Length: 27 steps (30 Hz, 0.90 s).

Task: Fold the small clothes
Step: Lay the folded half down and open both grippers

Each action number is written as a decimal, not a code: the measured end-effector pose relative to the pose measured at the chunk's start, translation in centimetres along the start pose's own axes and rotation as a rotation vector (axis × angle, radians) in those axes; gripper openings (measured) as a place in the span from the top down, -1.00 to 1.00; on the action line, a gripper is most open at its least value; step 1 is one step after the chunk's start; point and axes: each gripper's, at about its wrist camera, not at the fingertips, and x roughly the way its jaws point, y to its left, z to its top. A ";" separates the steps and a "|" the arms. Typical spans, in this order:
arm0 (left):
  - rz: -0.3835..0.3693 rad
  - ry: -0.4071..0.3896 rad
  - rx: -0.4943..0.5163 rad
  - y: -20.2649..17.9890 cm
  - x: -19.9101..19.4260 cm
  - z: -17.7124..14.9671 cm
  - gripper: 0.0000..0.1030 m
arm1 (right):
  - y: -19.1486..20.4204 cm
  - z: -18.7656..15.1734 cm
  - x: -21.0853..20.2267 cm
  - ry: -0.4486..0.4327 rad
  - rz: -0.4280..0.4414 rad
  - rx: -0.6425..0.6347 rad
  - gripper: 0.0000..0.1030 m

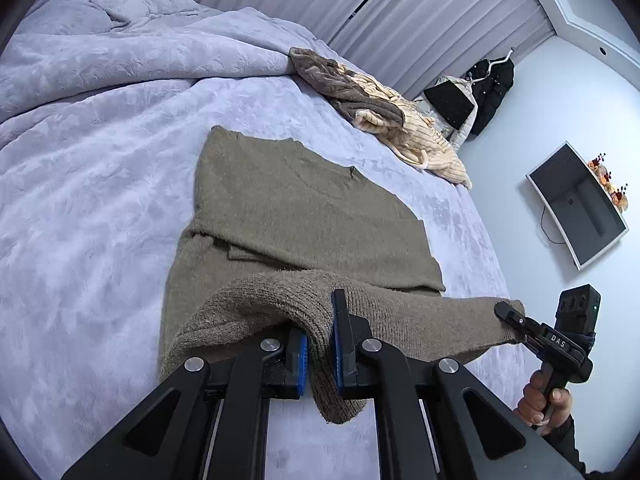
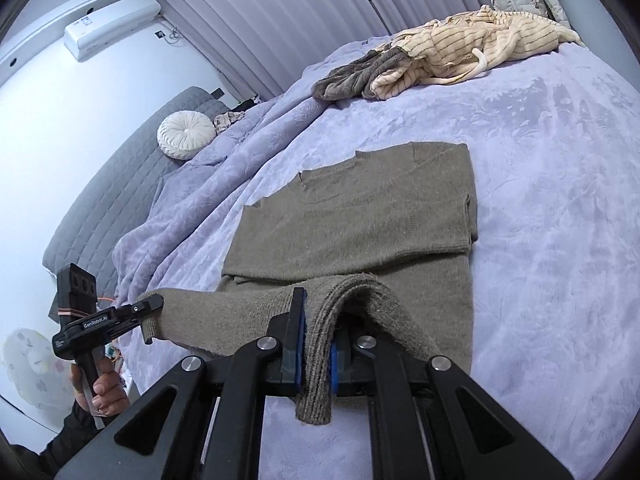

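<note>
An olive-brown knit sweater (image 1: 304, 216) lies flat on the lavender bedspread (image 1: 100, 160), sleeves folded in; it also shows in the right wrist view (image 2: 360, 220). Its near hem is lifted off the bed. My left gripper (image 1: 319, 344) is shut on one hem corner, bunched between the blue pads. My right gripper (image 2: 318, 344) is shut on the other hem corner. Each gripper shows in the other's view: the right (image 1: 508, 314) and the left (image 2: 150, 308), with the hem stretched between them.
A heap of cream striped and grey-brown clothes (image 1: 380, 108) lies at the bed's far edge, also in the right wrist view (image 2: 440, 60). A round white cushion (image 2: 186, 134) sits by the grey headboard (image 2: 120, 184). A monitor (image 1: 576, 204) hangs on the wall.
</note>
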 end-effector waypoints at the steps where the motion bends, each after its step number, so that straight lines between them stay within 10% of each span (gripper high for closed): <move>1: 0.002 -0.003 -0.002 0.0 0.2 0.5 0.79 | 0.0 0.5 0.1 -0.001 0.005 0.011 0.81; 27: 0.044 0.048 0.007 0.1 8.5 11.1 0.79 | -2.6 10.5 6.6 -0.030 -0.048 0.107 0.81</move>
